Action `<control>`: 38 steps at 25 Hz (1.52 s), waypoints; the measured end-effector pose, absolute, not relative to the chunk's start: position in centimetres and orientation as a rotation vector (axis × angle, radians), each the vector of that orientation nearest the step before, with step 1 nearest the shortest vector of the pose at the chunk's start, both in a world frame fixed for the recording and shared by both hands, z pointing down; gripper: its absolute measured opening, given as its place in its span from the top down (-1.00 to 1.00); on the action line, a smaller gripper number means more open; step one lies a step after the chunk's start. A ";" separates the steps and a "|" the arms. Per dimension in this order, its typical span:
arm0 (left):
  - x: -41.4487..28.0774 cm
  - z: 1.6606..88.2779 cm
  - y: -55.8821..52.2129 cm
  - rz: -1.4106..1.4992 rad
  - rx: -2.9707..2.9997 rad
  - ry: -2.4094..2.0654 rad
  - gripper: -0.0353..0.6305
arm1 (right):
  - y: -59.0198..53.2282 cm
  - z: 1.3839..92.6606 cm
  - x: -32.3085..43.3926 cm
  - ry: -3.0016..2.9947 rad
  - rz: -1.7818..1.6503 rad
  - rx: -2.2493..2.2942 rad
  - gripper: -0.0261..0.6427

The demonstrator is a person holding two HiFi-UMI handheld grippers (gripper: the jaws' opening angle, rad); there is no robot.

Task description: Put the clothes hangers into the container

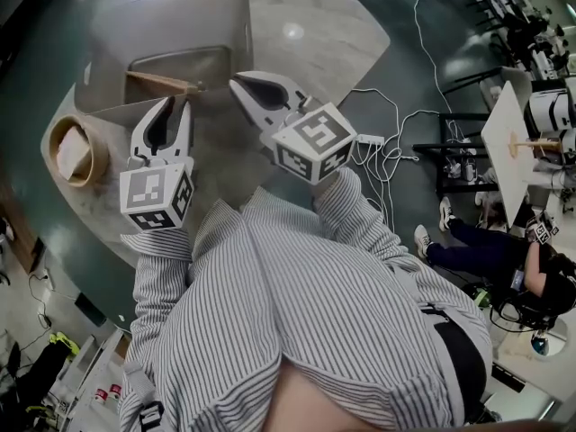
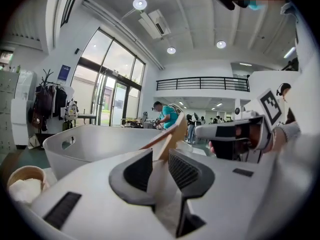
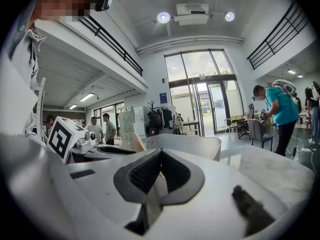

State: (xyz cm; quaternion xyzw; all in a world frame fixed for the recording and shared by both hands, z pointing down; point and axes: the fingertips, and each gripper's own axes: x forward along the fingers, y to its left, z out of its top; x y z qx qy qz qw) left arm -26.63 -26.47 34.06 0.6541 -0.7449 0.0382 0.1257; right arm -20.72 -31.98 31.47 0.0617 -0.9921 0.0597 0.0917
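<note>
As wooden hanger (image 2: 172, 134) leans into container (image 1: 180, 21) | left tongs (image 2: 160, 156) grasp its end | right tongs (image 3: 160, 156) clenched empty, just beside

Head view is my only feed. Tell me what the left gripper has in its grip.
Observer: A wooden hanger; the left gripper is clamped on it from both sides.
Operator: Report the right gripper.
Observer: The right gripper has its tips together, nothing held.
Operator: Give the hanger's tilt.
Observer: In the left gripper view its far end slants up past the container rim.
</note>
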 end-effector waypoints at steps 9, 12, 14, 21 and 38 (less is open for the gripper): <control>-26.2 34.0 -26.4 0.134 1.947 -2.127 0.59 | -31.1 31.6 -21.2 -2.941 0.177 0.186 0.88; -26.1 33.8 -25.9 0.136 1.959 -2.120 0.59 | -30.8 31.3 -20.8 -2.948 0.175 0.204 0.88; -26.0 33.6 -25.6 0.132 1.967 -2.115 0.59 | -30.5 30.9 -20.7 -2.955 0.170 0.215 0.88; -25.4 33.4 -23.6 0.147 2.022 -2.075 0.59 | -28.0 30.2 -20.4 -2.959 0.146 0.232 0.88; -23.2 33.1 -13.3 0.194 2.212 -1.919 0.71 | -15.6 31.5 -19.2 -2.950 0.200 0.411 0.88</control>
